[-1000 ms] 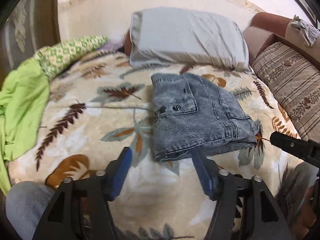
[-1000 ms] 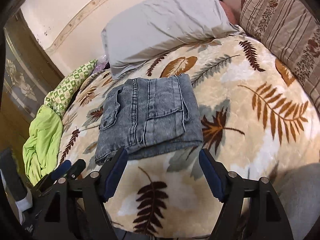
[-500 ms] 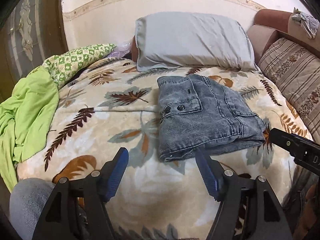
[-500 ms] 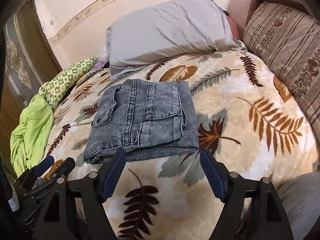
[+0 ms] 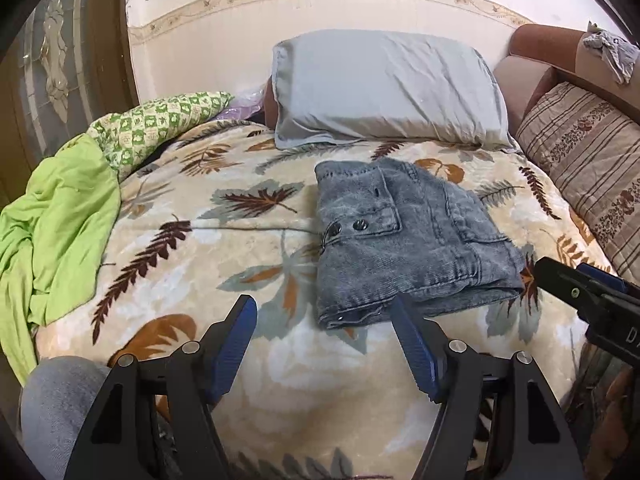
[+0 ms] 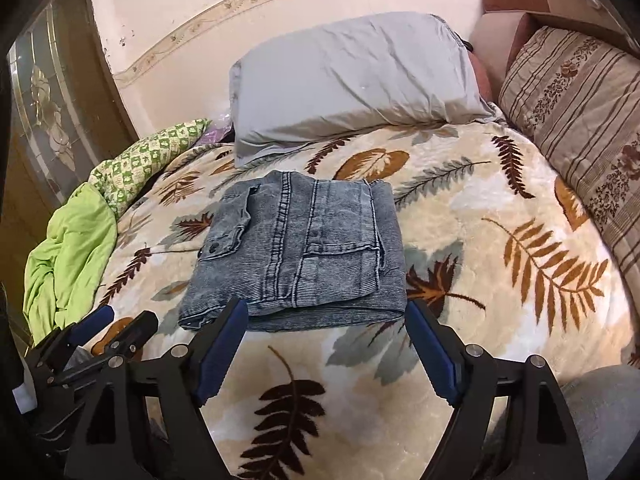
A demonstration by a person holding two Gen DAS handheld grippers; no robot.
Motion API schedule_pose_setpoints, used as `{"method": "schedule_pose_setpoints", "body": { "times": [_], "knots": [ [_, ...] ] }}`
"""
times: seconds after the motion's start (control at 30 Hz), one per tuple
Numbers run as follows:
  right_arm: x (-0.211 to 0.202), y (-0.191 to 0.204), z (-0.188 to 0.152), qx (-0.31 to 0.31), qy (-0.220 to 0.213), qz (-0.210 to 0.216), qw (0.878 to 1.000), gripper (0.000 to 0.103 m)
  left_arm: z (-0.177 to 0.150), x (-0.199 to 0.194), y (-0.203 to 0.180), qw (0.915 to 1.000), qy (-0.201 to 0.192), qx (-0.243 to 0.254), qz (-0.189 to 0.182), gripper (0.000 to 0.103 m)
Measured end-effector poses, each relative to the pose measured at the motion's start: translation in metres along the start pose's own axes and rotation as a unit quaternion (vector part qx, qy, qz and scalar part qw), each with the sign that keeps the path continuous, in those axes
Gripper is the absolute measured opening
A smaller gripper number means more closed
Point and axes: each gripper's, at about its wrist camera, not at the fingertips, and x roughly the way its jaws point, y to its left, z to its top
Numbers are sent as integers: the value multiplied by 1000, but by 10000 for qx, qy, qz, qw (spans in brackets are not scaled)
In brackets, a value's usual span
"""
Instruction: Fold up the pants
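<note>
The grey-blue denim pants [image 5: 404,240] lie folded into a compact rectangle on the leaf-print blanket [image 5: 224,272], also in the right wrist view [image 6: 300,252]. My left gripper [image 5: 324,312] is open and empty, held just in front of the pants' near left corner. My right gripper [image 6: 326,316] is open and empty, just in front of the pants' near edge. The right gripper shows at the right edge of the left wrist view [image 5: 588,292]. The left gripper shows at the lower left of the right wrist view [image 6: 108,328].
A grey pillow [image 5: 384,88] lies at the head of the bed. A striped cushion [image 6: 580,120] lines the right side. A bright green cloth [image 5: 52,224] and a green checked cloth [image 5: 156,124] lie at the left. My grey-clad knees [image 5: 56,400] are near the bed's front edge.
Both grippers have drawn back and up from the folded pants, so more of the bed and wall shows. The pants have not moved. Both stay open.
</note>
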Motion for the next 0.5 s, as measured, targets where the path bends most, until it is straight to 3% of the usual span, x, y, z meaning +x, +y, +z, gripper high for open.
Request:
{"method": "schedule_pose_setpoints", "body": {
  "times": [0.2, 0.5],
  "knots": [
    [-18, 4, 2, -158, -477, -211, 9985, 82, -4, -12, -3, 9997, -218, -20, -125, 72],
    [-19, -10, 5, 211, -548, -192, 9981, 82, -7, -19, -13, 9988, -322, 105, -339, 73]
  ]
}}
